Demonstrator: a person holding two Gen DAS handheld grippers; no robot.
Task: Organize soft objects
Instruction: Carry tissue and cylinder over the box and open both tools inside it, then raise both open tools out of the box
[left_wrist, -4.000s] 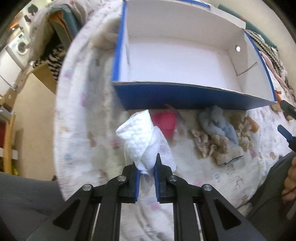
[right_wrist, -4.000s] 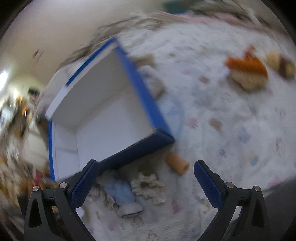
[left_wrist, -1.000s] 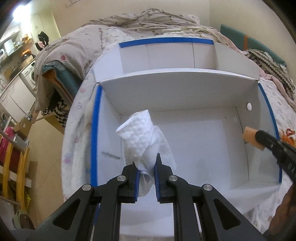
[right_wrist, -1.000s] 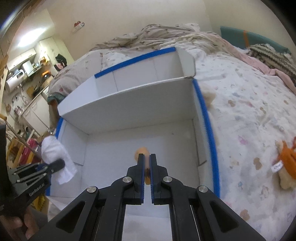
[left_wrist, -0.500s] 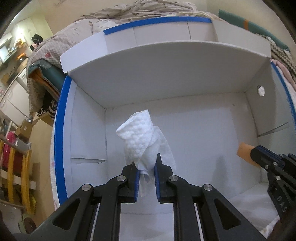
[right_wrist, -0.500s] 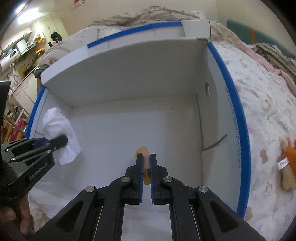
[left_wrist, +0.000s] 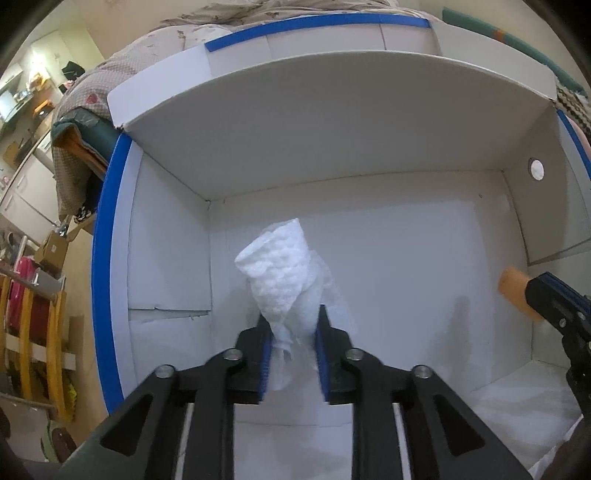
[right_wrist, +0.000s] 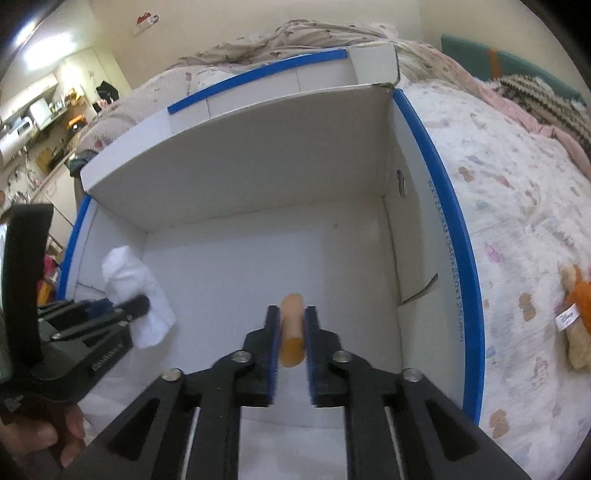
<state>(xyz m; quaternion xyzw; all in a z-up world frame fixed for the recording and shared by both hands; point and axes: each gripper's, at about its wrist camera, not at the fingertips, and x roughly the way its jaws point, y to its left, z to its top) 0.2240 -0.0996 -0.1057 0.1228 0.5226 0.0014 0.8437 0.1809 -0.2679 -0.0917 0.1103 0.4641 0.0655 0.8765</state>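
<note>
Over the white box, the left gripper pinches a white quilted cloth by its bunched lower end; it looks light and floppy.

From the right wrist, the right gripper clamps a squashy-looking orange roll mid-length above the box floor.

one white cloth, one orange roll, one blue-edged box, one plush toy, two grippers

box open on top, bare white floor, tall walls on every side, raised lid flap behind
</note>
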